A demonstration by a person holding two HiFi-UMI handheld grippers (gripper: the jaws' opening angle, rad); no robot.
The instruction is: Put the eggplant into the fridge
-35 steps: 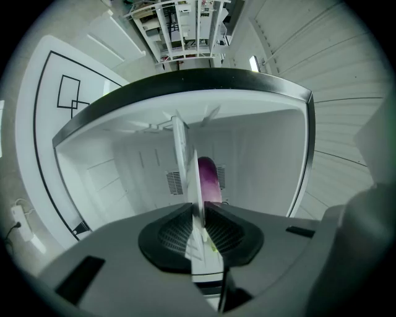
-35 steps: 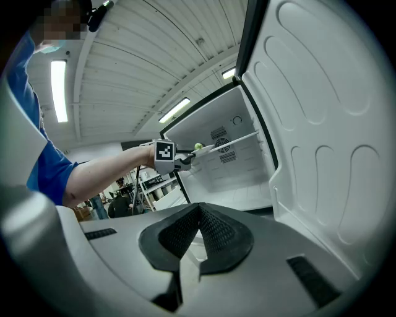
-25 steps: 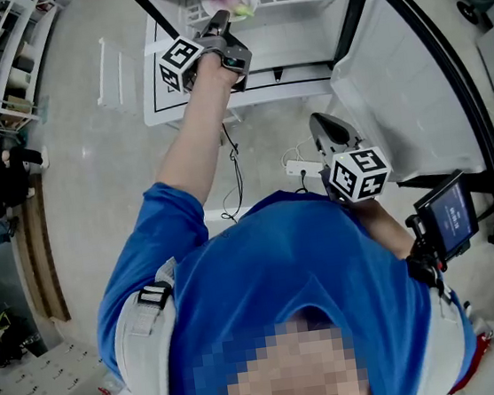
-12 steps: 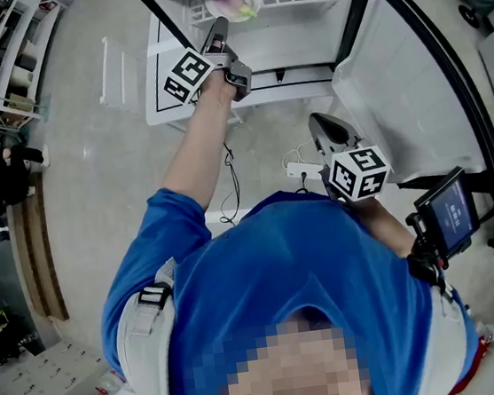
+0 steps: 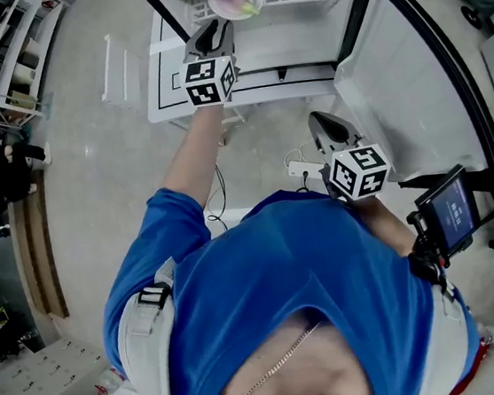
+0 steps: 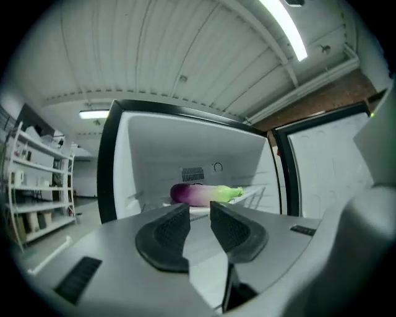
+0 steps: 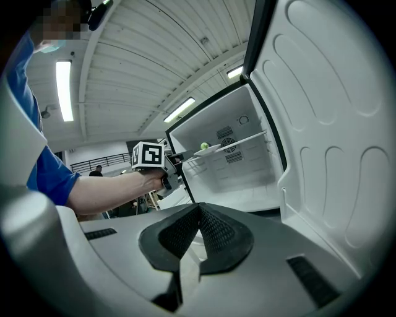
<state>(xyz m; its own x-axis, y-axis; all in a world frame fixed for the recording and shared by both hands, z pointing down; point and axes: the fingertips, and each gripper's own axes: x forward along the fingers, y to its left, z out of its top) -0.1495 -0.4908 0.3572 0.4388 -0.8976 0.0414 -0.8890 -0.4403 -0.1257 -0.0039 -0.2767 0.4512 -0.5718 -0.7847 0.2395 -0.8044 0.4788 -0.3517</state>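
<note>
since a second ago the left gripper (image 5: 212, 34) has rolled and backed off the fridge shelf (image 6: 250, 195), jaws just opening, nothing between them. the eggplant (image 6: 201, 194) lies on that shelf straight ahead, lengthwise across (right gripper (image 7: 199, 209), closed and empty, is farther).

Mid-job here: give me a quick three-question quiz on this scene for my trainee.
1. True or false: the eggplant lies inside the fridge.
2. Which one is shut: A, the left gripper, or B, the right gripper?
3. Fill in: the fridge door stands ____.
Key: 1 true. 2 B; the left gripper's jaws have just been opening, with nothing between them. 3 open.
</note>
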